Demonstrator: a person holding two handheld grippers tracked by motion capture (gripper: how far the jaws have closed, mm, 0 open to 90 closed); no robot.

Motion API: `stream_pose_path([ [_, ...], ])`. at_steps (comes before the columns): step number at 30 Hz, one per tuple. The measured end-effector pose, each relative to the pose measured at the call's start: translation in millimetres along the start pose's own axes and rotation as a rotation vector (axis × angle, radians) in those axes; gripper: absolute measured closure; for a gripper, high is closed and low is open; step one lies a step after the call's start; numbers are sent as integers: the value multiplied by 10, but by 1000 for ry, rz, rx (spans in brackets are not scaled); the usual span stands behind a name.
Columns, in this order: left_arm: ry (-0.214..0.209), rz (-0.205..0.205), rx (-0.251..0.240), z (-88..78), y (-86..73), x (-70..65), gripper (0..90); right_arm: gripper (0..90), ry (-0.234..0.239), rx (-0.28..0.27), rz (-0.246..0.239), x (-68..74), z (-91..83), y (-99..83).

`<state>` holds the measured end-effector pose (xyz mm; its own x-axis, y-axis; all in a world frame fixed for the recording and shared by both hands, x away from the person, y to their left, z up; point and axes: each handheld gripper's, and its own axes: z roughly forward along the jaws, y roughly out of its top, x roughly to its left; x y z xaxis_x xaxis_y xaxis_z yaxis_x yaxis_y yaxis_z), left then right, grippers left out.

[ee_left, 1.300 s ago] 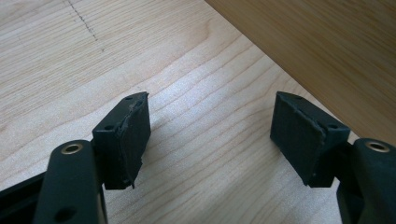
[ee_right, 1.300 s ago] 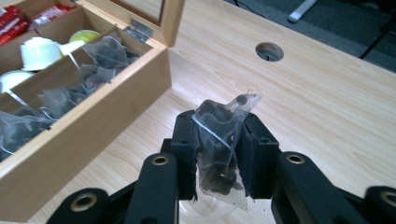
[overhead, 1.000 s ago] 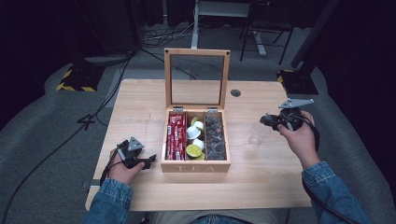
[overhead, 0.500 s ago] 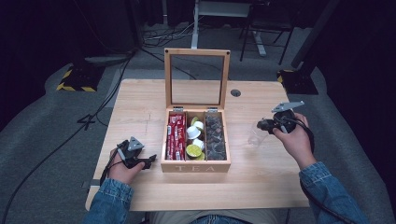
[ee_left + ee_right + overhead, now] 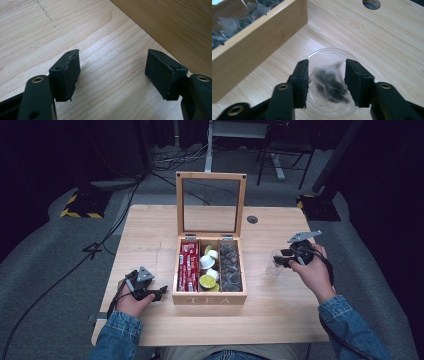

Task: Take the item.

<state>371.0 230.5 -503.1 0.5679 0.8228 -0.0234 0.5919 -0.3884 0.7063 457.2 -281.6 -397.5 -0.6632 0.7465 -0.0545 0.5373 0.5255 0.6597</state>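
Teabag [image 5: 329, 83] between right gripper [image 5: 326, 82] jaws (parted)

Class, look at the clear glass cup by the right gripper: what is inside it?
Inside the glass cup sits a mesh tea bag of dark leaves, between the right gripper's just-opening jaws, which cover the bag's sides.

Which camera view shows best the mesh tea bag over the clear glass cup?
The right gripper view: the translucent mesh tea bag of dark leaves sits close-up between the right gripper fingers, just opening, above the clear glass cup. The high view shows that cup as a faint blur.
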Motion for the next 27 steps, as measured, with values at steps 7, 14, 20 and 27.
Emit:
stream_pose_path([
  [7, 2, 0, -1, -2, -3, -2, 286, 454, -1, -39, 26, -4, -15, 2],
  [14, -3, -3, 0, 5, 5, 4, 279, 400, 8, -95, 48, 2, -49, 44],
  [20, -4, -4, -2, 7, 6, 11, 278, 323, 18, -194, 112, -6, -141, 150],
  [27, 5, -3, 2, 19, 19, 17, 274, 234, 38, -302, 104, 1, -254, 328],
])
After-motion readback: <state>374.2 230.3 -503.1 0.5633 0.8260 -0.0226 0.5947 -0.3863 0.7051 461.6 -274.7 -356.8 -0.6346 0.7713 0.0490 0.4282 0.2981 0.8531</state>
